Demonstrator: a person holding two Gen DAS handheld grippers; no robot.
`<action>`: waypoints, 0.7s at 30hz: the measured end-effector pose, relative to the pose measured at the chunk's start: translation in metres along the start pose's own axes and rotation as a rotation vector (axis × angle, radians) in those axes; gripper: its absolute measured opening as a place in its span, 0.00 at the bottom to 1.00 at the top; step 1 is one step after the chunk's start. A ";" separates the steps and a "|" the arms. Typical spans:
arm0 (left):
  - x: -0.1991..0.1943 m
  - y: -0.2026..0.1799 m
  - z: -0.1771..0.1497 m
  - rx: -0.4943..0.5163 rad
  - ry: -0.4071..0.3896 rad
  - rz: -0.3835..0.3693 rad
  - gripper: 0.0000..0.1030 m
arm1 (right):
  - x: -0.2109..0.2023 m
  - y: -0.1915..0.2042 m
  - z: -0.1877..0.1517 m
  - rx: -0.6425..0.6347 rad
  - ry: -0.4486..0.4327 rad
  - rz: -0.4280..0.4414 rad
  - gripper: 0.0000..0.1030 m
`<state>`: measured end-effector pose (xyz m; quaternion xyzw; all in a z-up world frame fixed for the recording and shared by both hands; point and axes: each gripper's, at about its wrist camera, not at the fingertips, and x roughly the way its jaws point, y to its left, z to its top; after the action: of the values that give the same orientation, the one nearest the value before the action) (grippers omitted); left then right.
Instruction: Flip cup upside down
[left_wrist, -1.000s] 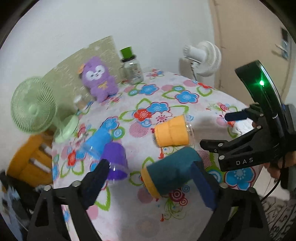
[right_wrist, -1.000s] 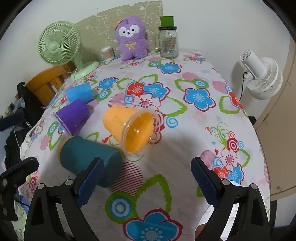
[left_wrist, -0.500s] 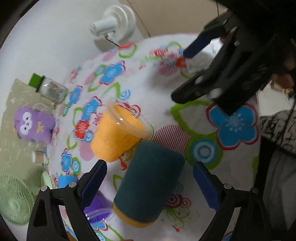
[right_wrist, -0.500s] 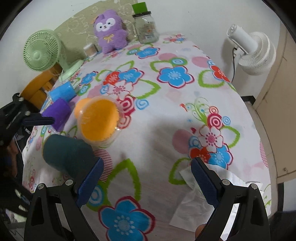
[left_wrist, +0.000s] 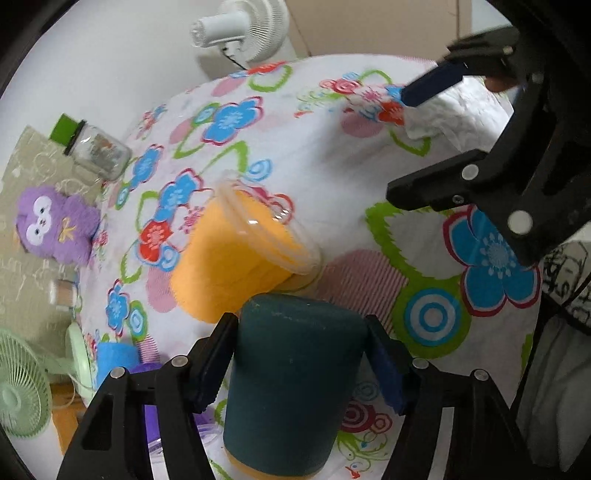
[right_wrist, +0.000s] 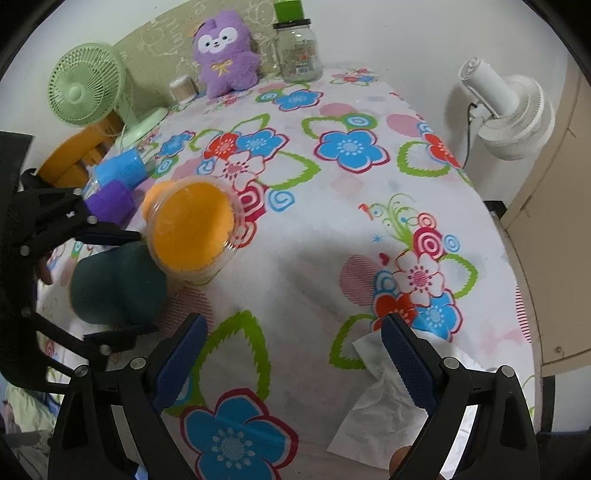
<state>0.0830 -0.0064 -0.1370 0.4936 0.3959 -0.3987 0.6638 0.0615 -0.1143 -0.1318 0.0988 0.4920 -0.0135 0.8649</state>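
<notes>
- The left gripper (left_wrist: 299, 363) has its jaws closed on the sides of the teal cup (left_wrist: 291, 387), low centre in the left view. One pad sits on each flank, a grip that looks suited to rolling the wrist and turning the cup over.
- The cup sits between the jaws with its teal body toward the camera's upper side and an orange band at the bottom of the frame. Whether that band is rim or base I cannot tell.
- In the right view the same cup (right_wrist: 118, 284) shows at middle left, by the orange cup (right_wrist: 192, 229); whether they touch is unclear.
- The right gripper (right_wrist: 295, 354) hangs wide and empty at lower centre of its view, over the tablecloth (right_wrist: 332, 206) and just beside a tissue (right_wrist: 384, 413), probably kept clear of the flip.
- Blue (right_wrist: 118, 170) and purple (right_wrist: 110, 203) cups lie at the left.
</notes>
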 end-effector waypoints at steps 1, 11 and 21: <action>-0.004 0.002 0.000 -0.012 -0.008 0.004 0.68 | 0.000 0.000 0.000 0.001 -0.002 -0.004 0.94; -0.043 0.024 -0.013 -0.198 -0.139 0.063 0.67 | -0.008 0.009 0.005 -0.022 -0.029 -0.018 0.94; -0.081 0.039 -0.052 -0.480 -0.275 0.147 0.67 | -0.010 0.033 0.008 -0.075 -0.034 -0.001 0.94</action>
<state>0.0816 0.0628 -0.0595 0.2910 0.3482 -0.3075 0.8364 0.0676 -0.0838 -0.1140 0.0658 0.4776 0.0031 0.8761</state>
